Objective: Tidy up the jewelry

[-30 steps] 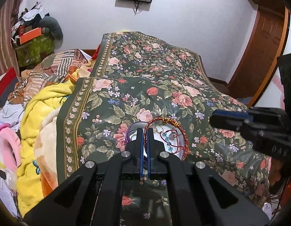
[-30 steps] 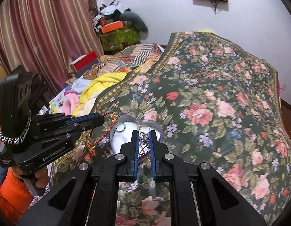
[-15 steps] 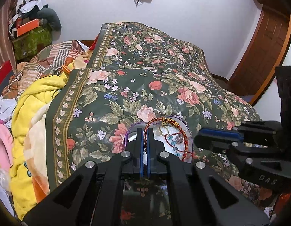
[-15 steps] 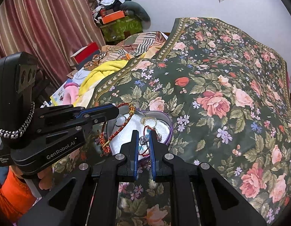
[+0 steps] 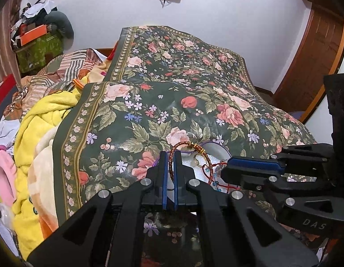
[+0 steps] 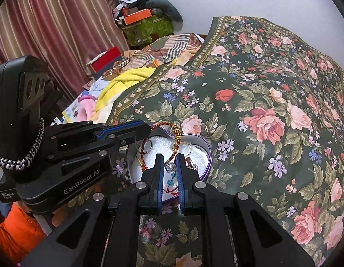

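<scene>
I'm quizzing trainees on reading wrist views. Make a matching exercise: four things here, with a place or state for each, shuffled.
Things:
1. left gripper
2. right gripper
3. heart-shaped box
4. yellow blanket

Places or states:
A. jaws opening over the box's jewelry
B. crumpled beside the floral bedspread
C. shut on the red braided bangle
D. lies open on the bedspread, white-lined

Pairs: 1-C, 2-A, 3-D, 4-B

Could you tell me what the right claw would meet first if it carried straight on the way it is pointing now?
Most likely the small jewelry between the opening right claw, then the white lining of the heart-shaped box; depth is unclear.
</scene>
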A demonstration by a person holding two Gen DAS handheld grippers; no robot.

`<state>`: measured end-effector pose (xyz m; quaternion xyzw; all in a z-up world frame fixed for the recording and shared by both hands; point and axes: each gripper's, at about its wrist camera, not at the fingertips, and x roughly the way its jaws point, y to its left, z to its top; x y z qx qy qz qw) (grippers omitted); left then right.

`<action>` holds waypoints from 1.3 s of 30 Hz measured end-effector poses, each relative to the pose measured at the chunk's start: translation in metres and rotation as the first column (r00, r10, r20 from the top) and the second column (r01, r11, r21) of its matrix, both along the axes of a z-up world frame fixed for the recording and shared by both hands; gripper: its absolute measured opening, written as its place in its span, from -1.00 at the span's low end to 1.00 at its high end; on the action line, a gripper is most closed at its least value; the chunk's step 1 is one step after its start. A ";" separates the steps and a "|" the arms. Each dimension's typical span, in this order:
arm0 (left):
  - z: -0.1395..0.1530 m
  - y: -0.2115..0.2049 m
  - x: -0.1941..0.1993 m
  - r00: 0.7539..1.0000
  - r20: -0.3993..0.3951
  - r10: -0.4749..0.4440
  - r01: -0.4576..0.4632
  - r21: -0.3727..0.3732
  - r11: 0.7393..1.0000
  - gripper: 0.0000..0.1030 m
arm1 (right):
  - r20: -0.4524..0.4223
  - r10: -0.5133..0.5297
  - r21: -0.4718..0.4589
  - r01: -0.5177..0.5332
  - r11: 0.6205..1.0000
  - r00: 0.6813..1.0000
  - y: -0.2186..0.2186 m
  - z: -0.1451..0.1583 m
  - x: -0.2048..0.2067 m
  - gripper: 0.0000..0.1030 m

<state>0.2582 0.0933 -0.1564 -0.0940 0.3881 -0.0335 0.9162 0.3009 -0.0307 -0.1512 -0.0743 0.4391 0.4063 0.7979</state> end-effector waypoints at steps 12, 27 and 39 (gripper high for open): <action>0.014 -0.009 -0.015 1.000 0.011 -0.007 0.007 0.053 0.999 -0.79 | 0.100 -0.079 -0.006 0.080 0.997 0.992 -0.037 0.027 -0.003 -0.31; 0.013 -0.067 -0.049 0.994 -0.029 -0.105 0.106 0.040 0.994 -0.49 | 0.163 -0.188 -0.128 0.210 0.969 0.969 -0.120 0.022 -0.014 -0.26; -0.019 -0.118 -0.032 0.984 -0.131 -0.116 0.123 0.047 0.991 -0.49 | 0.131 -0.191 -0.105 0.205 0.973 0.973 -0.155 0.013 -0.025 -0.25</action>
